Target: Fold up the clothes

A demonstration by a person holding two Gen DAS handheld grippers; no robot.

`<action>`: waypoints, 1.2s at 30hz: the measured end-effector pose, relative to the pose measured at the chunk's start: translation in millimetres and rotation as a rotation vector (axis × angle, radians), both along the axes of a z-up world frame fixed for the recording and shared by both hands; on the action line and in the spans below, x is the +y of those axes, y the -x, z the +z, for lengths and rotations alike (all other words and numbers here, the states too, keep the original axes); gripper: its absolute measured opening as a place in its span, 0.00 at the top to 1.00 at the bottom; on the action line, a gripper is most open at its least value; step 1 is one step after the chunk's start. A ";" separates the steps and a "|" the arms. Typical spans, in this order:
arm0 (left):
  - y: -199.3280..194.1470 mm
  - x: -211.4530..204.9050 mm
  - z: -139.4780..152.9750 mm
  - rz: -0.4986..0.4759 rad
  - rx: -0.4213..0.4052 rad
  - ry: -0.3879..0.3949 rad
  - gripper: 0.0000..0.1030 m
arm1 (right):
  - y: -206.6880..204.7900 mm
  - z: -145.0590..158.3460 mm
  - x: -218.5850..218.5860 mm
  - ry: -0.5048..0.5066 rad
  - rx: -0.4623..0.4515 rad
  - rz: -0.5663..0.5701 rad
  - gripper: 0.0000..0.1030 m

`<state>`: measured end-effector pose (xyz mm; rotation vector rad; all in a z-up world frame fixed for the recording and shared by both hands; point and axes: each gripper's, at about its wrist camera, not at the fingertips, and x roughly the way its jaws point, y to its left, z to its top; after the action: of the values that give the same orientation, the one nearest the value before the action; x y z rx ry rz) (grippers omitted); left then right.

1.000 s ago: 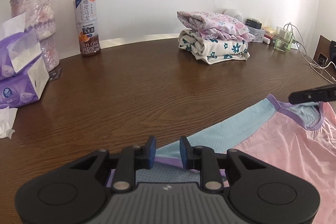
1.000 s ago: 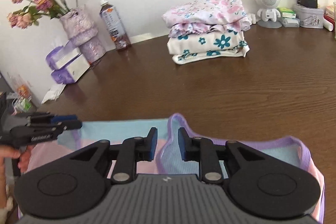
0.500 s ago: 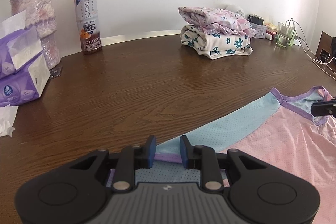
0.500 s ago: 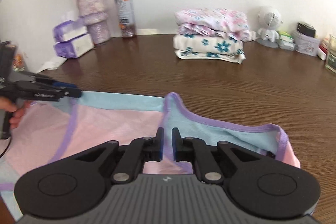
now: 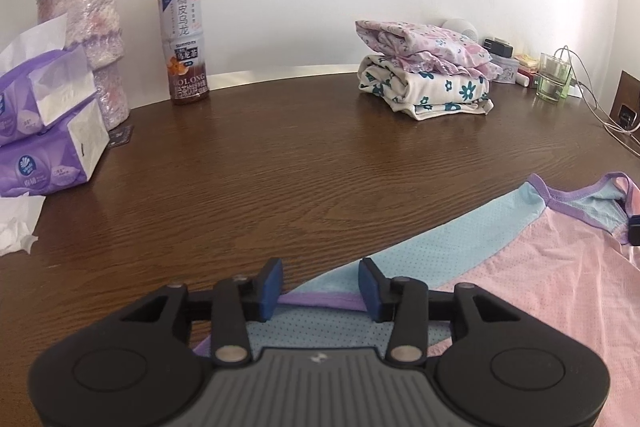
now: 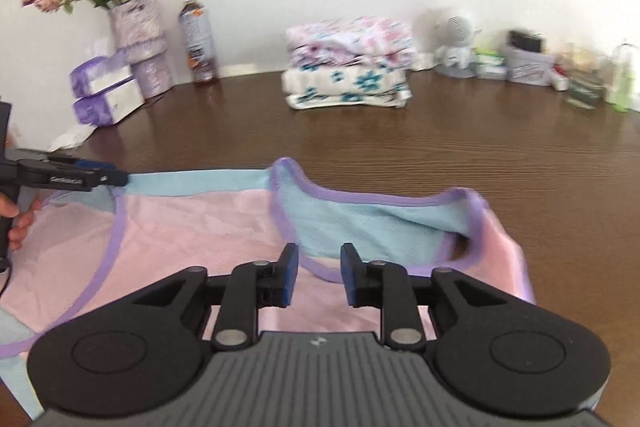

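Note:
A pink and light-blue mesh top (image 6: 192, 227) with purple trim lies spread on the brown table (image 5: 320, 163). My left gripper (image 5: 320, 287) is open at the garment's left shoulder, with the purple armhole trim (image 5: 320, 301) lying loose between its pads. In the right wrist view the left gripper (image 6: 116, 179) shows side-on, held by a hand (image 6: 20, 227). My right gripper (image 6: 318, 275) is open just behind the purple neckline (image 6: 320, 273), which sags open in front of it. Its fingertip (image 5: 634, 235) pokes in at the right edge of the left wrist view.
A stack of folded floral clothes (image 5: 428, 79) sits at the back of the table. A tea bottle (image 5: 184, 39), a vase of flowers (image 6: 136, 39) and tissue packs (image 5: 44, 131) stand at the back left. Small items, a glass (image 5: 554, 77) and cables lie at the back right.
The right gripper, nearly shut at the neckline half a second ago, has opened and drawn back a little. The left gripper's jaws have widened. The top now lies flatter.

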<state>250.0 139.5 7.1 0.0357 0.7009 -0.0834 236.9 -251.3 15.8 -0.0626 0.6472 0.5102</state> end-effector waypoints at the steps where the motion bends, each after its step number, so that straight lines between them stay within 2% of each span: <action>1: 3.3 -0.5 2.6 -0.001 -0.005 0.005 0.65 | 3.0 0.2 -7.0 0.011 -0.008 -0.030 0.75; 4: 20.0 -6.3 15.0 -0.035 -0.046 0.012 0.65 | 1.0 -0.9 -22.5 0.000 0.015 -0.073 0.75; 7: 41.6 -18.3 25.6 -0.101 -0.061 -0.006 0.65 | -10.3 1.2 -20.8 0.014 0.011 -0.067 0.75; 11: 62.1 -25.6 20.0 -0.131 -0.024 -0.023 0.65 | -37.6 -2.6 -5.7 0.039 0.042 -0.032 0.75; 14: 70.6 -23.0 9.0 -0.106 0.014 -0.038 0.65 | -49.2 -8.9 -4.3 0.081 0.052 -0.040 0.77; 16: 75.1 -16.5 2.1 -0.089 0.012 -0.021 0.64 | -55.6 -12.7 -5.2 0.104 0.054 -0.052 0.78; 19: 79.9 -9.1 0.0 -0.069 -0.001 -0.012 0.61 | -58.5 -12.2 -12.6 0.070 0.069 -0.069 0.80; 22: 81.5 -7.6 -0.4 -0.058 -0.007 -0.015 0.61 | -45.0 -5.0 -11.5 0.001 0.056 -0.025 0.80; 26: 84.7 -8.7 -0.9 -0.048 -0.017 -0.013 0.61 | -17.2 1.7 7.6 -0.007 0.039 0.109 0.80; 28: 85.5 -8.5 -1.1 -0.047 -0.019 -0.011 0.61 | -15.8 -2.0 17.7 0.031 0.039 0.131 0.80; 32: 87.5 -8.9 -1.5 -0.039 -0.024 -0.014 0.61 | -28.1 -9.2 15.4 0.084 0.033 0.066 0.80; 36: 89.3 -7.6 -2.2 -0.033 -0.030 -0.010 0.61 | -26.7 -5.5 4.0 0.036 0.040 0.026 0.80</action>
<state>160.7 132.0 4.9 0.0578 0.6713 -0.1108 263.5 -247.3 10.2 -0.0946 0.6958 0.5258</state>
